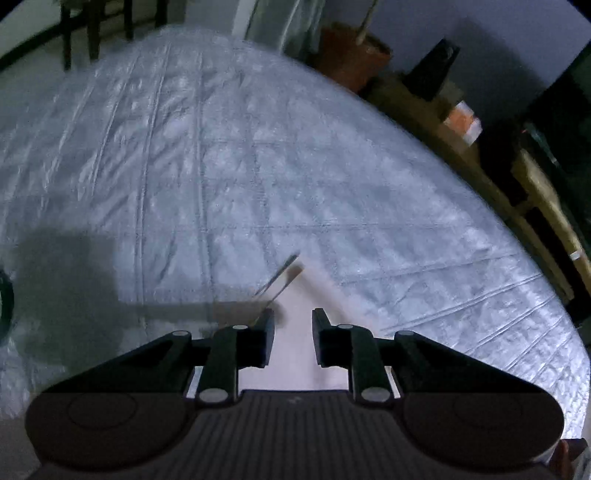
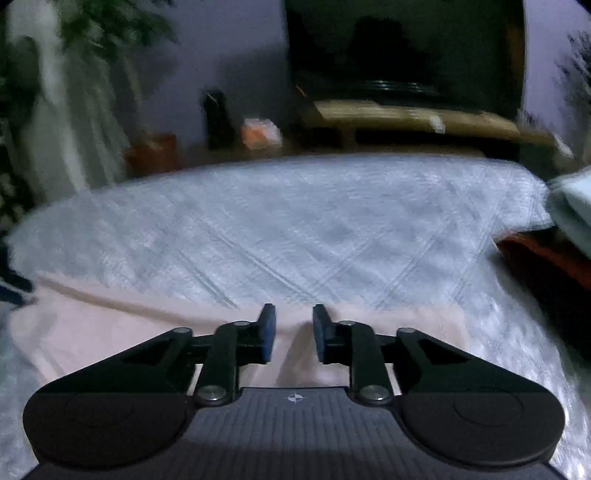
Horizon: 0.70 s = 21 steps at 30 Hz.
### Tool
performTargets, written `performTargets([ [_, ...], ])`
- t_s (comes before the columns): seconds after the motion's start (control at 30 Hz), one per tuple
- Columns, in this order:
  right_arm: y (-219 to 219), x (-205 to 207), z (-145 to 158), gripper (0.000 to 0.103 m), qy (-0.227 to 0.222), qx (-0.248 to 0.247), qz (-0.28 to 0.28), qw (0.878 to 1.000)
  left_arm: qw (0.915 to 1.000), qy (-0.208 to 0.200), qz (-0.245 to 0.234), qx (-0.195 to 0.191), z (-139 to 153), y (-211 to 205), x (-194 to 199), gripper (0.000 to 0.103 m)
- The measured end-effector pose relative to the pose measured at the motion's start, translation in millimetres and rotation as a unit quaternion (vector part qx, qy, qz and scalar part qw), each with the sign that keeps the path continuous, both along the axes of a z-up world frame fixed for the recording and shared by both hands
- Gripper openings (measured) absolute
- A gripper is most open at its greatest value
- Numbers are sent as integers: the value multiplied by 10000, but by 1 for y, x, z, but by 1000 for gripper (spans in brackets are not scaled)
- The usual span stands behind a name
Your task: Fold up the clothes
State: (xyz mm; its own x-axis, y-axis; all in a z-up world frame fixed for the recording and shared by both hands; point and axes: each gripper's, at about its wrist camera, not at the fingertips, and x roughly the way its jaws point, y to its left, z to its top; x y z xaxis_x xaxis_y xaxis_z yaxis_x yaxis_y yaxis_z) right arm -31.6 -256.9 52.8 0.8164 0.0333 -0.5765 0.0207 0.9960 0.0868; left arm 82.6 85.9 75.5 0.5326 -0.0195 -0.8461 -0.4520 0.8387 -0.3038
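Note:
A pale pink garment lies on a table under a silvery grey crinkled cover. In the left wrist view the garment [image 1: 291,354] shows as a narrow strip under my left gripper [image 1: 293,314], which is open with its jaws apart above the cloth; a small tag or string [image 1: 284,277] sticks out just ahead. In the right wrist view the garment [image 2: 110,325] spreads wide to the left and under my right gripper [image 2: 294,310], which is open above the cloth's far edge. Both views are blurred.
The covered table [image 2: 295,229] stretches ahead. Beyond it stand a low wooden shelf [image 2: 406,118], a dark screen [image 2: 399,48], an orange box [image 2: 258,133] and a plant [image 2: 92,33]. A folded pale item [image 2: 572,206] and a red surface [image 2: 546,258] lie at the right.

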Motion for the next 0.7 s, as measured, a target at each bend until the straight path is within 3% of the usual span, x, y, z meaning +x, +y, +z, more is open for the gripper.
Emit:
performTargets([
  [0.1,13,6,2,33,-86,28,256,9996,9987,-194,-447,-163,3,-23,0,20],
  [0.17,16,15,-4,7,131,97,219,9996,9962,-200,-803,-258,-1,-44,2,20],
  [0.2,18,18,-8,5,197,92,213,9995,9947,-195,-964,-291,-3,-54,2,21],
  [0.37,24,25,-27,5,512,-25,267,9983,9881,-218,-1483,-338,-15,-93,0,21],
  [0.57,30,18,-28,5,430,-244,279,9984,9769,-227,-2038,-597,-27,-123,1,22],
  [0.7,24,23,-26,13,388,54,152,9991,9736,-186,-2223,-483,-37,-135,3,20],
])
